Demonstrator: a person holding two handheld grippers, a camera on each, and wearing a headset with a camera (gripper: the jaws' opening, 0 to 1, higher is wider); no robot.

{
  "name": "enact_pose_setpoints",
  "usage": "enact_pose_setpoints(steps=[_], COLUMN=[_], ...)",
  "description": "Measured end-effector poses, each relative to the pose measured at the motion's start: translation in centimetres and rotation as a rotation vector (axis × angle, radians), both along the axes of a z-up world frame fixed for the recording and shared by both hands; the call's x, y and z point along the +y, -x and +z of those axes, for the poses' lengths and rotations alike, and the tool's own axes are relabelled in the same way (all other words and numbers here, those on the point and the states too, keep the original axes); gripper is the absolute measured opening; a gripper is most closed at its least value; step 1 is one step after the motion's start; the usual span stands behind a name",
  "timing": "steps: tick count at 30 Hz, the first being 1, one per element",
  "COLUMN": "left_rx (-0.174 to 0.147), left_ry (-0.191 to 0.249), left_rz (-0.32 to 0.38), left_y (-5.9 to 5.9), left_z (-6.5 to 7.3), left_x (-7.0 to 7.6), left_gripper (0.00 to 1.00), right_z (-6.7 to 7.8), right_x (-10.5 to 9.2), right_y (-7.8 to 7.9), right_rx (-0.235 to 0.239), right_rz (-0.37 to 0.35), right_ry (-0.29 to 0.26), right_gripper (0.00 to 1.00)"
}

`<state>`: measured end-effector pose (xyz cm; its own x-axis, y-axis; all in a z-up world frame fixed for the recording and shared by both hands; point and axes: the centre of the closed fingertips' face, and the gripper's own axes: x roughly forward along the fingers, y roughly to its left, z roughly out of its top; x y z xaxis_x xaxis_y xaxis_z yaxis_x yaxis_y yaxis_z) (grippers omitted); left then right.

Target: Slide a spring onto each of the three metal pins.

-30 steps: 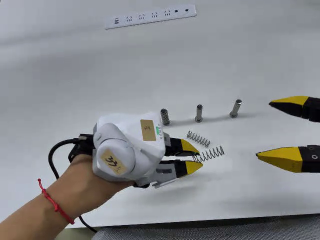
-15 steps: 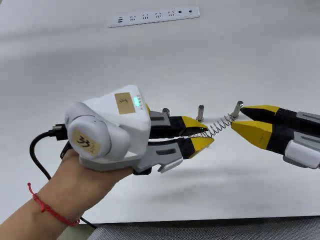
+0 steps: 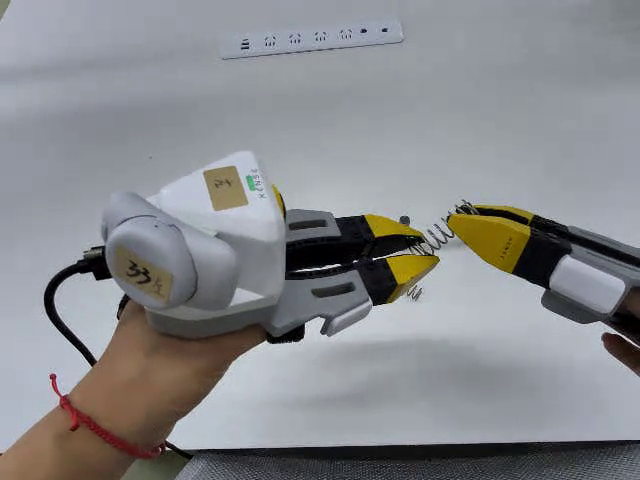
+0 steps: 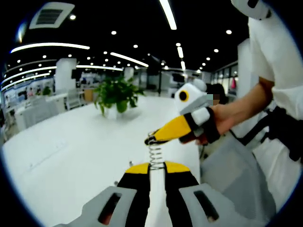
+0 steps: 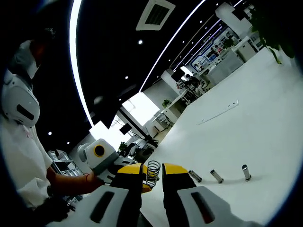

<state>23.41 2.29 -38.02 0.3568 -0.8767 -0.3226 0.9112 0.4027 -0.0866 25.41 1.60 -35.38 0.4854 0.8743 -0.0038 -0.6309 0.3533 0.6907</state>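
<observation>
A thin wire spring (image 3: 437, 238) is held in the air between my two grippers. My left gripper (image 3: 425, 250) is shut on its near end; in the left gripper view the spring (image 4: 155, 152) rises from between the yellow tips (image 4: 156, 166). My right gripper (image 3: 458, 215) comes in from the right with its jaws on the far end, and the spring (image 5: 152, 172) sits end-on between its fingers (image 5: 152, 169). On the table stand two bare metal pins (image 5: 217, 176) (image 5: 245, 172) and a third pin wearing a spring (image 5: 194, 176).
Another loose spring (image 3: 413, 292) lies on the white table (image 3: 300, 130) just under the left jaws. A white power strip (image 3: 310, 40) lies at the table's far side. A black cable (image 3: 60, 310) trails from the left gripper near the front edge.
Both grippers have risen above the table with the spring between them. The right gripper's jaws have narrowed onto the spring's far end.
</observation>
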Motion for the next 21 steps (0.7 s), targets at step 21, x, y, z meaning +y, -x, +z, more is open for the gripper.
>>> enact_pose_setpoints(steps=[21], left_rx=[0.011], left_ry=[0.026], left_rz=[0.003], left_y=[0.01], left_z=[0.44], left_x=[-0.36], left_gripper=[0.10], right_z=[0.75], right_x=[0.39], right_y=[0.17], right_rx=[-0.040], right_rz=[0.027], right_ry=[0.058], right_gripper=[0.11])
